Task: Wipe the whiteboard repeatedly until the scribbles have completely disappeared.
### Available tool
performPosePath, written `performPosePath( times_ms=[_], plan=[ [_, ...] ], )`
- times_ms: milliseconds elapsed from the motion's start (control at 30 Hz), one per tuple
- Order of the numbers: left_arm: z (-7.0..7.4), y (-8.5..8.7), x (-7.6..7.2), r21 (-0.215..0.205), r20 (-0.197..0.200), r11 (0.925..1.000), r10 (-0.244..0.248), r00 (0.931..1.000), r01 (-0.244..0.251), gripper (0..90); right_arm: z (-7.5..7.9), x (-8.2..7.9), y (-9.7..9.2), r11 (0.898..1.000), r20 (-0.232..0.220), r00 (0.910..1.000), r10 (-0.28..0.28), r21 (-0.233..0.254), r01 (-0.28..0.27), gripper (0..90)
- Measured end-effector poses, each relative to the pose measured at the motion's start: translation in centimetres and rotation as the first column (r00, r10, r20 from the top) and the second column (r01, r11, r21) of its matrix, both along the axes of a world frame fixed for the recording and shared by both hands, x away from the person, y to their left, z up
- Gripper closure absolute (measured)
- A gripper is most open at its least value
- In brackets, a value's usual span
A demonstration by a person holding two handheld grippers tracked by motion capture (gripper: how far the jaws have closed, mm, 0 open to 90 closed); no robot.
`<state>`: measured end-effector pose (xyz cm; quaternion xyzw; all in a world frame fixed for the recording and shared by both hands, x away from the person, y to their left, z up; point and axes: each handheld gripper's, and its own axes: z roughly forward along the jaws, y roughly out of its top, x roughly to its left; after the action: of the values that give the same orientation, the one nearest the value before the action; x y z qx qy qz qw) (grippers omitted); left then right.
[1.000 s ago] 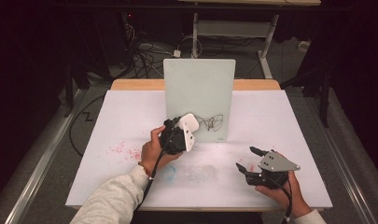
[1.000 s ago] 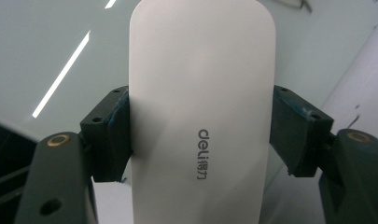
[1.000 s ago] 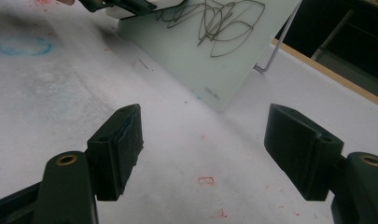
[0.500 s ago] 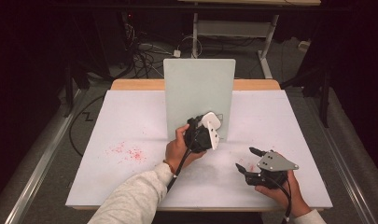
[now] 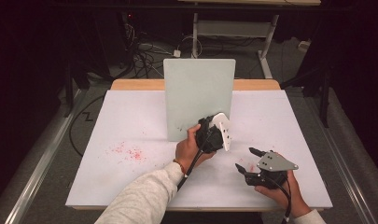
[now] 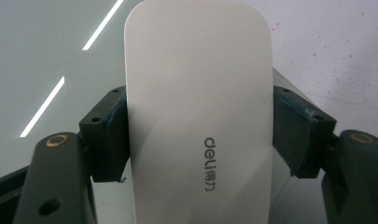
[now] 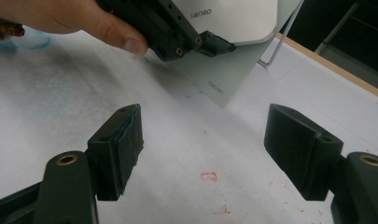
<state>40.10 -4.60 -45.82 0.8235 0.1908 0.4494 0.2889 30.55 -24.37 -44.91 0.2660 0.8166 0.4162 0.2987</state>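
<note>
Standing at the near edge of the white-covered worktop (image 5: 130,121), a person in a pale grey sleeve (image 5: 140,200) works a black two-jaw gripper in each hand. The left gripper (image 5: 220,133) is raised toward the middle, clamped on a smooth white rounded-end eraser block with grey "deli" lettering (image 6: 200,116) — in the left gripper view both jaws press flat against its long sides, and the block stands up between them. In the high view that white block (image 5: 222,128) sits right at the lower right corner of an upright pale green-grey glass board (image 5: 198,93) standing mid-worktop; whether it touches the board's face I cannot tell.

The right gripper (image 5: 245,161) rests low near the front right of the worktop, its jaws spread wide with nothing between them — the right gripper view shows bare white surface and a few red marks (image 7: 210,176) in the gap. Beyond it, the left hand (image 7: 60,16) and its gripper hang just above the board's bottom edge. A scatter of red speckles (image 5: 128,153) marks the worktop at the left, well apart from both grippers.
</note>
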Motion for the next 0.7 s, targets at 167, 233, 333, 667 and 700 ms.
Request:
performPosePath(
  times_ms=[167, 233, 333, 667, 700],
  plan=[
    [0.3, 0.9, 0.0, 0.037, -0.030, 0.9990, -0.025, 0.9992, 0.026, 27.9, 0.1, -0.1, -0.1, 1.000, 0.003, 1.0000, -0.002, 0.002, 0.002, 28.6],
    [0.1, 1.6, 0.0, 0.045, -0.033, 0.9986, -0.028, 0.9991, 0.029, 28.0, 0.1, -0.1, -0.2, 1.000, 0.008, 0.9999, -0.007, -0.005, 0.007, 28.6],
    [-0.6, 4.1, -0.3, 0.097, -0.042, 0.9944, -0.039, 0.9983, 0.043, 28.0, 0.1, -0.1, -0.3, 1.000, 0.007, 0.9999, -0.009, -0.002, 0.009, 28.6],
    [-1.9, 9.5, -0.9, 0.228, -0.034, 0.9733, -0.016, 0.9993, 0.023, 27.9, 0.2, -0.1, 0.0, 1.000, 0.008, 0.9999, -0.008, -0.007, 0.009, 28.6],
    [-2.0, 10.1, -1.0, 0.231, -0.028, 0.9729, -0.012, 0.9995, 0.018, 28.0, 0.1, -0.1, 0.0, 1.000, 0.007, 0.9999, -0.011, -0.006, 0.011, 28.5]
  ],
)
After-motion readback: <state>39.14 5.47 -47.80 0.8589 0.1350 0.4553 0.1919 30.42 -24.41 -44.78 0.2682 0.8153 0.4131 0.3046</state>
